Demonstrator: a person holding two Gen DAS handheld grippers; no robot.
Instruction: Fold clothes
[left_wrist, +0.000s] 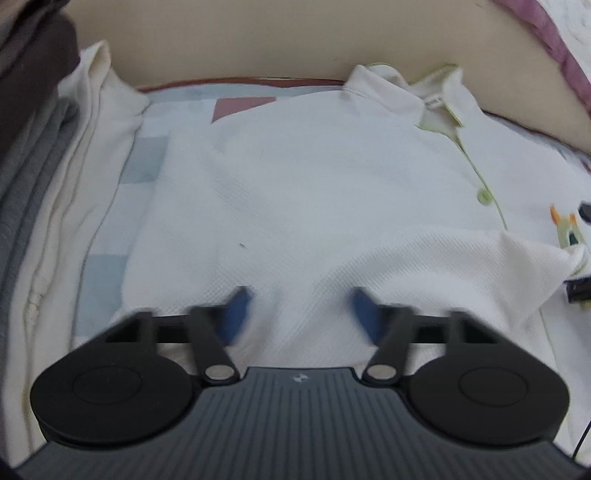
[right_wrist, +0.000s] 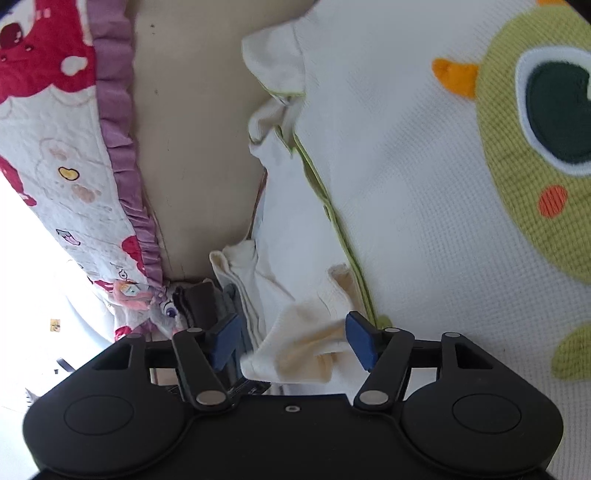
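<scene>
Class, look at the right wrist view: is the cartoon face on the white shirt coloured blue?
No: the cartoon face on the white shirt is green.

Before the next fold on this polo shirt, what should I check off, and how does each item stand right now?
1. White polo shirt lies flat, collar at the far end: ok.
2. Left gripper gripping shirt fabric: not ok, jaws apart above it.
3. Left pads touching the cloth: cannot tell, blurred.
4. Right gripper pinching the sleeve: not ok, sleeve lies between open jaws.
5. Stack of folded clothes clear of the shirt: ok, bedding shows between them.
</scene>
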